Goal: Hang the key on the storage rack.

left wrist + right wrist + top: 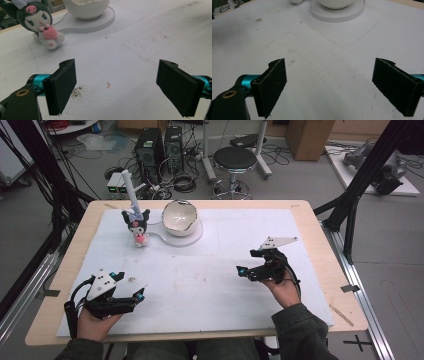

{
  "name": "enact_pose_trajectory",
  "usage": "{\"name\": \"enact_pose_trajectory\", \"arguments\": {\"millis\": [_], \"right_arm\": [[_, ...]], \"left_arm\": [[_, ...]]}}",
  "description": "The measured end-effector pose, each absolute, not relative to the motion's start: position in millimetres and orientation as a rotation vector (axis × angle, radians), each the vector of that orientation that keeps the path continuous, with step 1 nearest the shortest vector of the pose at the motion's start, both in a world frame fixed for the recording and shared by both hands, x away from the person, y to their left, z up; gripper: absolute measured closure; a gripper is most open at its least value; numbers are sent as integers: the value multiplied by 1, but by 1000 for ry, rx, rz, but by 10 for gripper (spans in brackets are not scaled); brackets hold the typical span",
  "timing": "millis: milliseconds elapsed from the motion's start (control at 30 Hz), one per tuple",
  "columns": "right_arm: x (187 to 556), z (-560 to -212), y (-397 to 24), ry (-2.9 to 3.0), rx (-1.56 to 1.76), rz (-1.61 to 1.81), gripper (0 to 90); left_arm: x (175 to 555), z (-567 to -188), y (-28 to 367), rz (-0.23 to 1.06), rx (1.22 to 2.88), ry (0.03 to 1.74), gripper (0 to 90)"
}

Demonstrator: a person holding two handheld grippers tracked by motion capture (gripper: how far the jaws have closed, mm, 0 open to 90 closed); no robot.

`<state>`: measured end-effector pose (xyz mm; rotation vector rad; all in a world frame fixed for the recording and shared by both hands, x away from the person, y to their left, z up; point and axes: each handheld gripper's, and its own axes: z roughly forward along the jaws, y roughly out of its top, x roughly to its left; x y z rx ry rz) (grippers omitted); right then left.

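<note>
Nothing is in hand yet: the left tool (141, 294) and the right tool (241, 270) both rest low at the near side of the white foam-covered worktop (225, 285) with jaws spread wide and empty, while the small dark plush doll clutching a pink heart (137, 225) stands untouched at the far side, just beside the white broken-eggshell bowl on its round white base (180, 218). So the reach, grasp and any placing all seem left to do. The high view gives the whole layout and the person's hands, whereas the left gripper view brings the doll's face and heart close ahead, and the right gripper view catches mainly the base's rim.
</note>
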<state>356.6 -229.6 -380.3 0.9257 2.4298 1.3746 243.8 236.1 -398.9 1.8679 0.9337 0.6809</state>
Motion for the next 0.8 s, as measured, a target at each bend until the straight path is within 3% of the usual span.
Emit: {"name": "enact_pose_trajectory", "arguments": {"millis": [800], "right_arm": [[343,-394,-250,2409,964,1345,114]], "left_arm": [[243,-401,236,669,1882,929,169]]}}
